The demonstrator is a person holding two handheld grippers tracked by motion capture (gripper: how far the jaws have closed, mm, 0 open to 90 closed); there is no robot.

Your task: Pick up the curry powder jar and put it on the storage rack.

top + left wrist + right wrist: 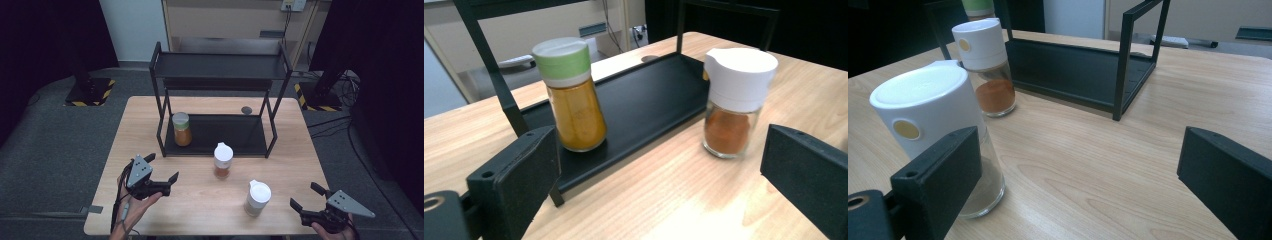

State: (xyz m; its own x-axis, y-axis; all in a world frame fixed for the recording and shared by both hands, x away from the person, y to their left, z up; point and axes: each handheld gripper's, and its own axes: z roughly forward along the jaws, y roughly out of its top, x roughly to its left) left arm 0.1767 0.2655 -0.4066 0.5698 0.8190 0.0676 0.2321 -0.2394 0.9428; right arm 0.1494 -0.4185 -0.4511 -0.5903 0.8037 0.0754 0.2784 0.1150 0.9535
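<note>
A black two-tier rack point(220, 75) stands at the back of the wooden table point(295, 150). A green-capped jar of yellow spice point(182, 129) point(571, 95) stands on the rack's lower shelf at its left. A white-capped jar of reddish spice point(222, 160) point(736, 102) point(985, 65) stands on the table just in front of the rack. A second white-capped jar point(257, 198) point(935, 130) stands nearer the front right. My left gripper point(162, 172) point(659, 170) is open at the front left. My right gripper point(306, 196) point(1078, 175) is open at the front right, beside that jar.
A dark round hole point(246, 110) marks the table behind the rack. Grey carpet surrounds the table, with black stand bases point(90, 92) marked in yellow stripes at left and right. A beige cabinet point(225, 20) is behind the rack.
</note>
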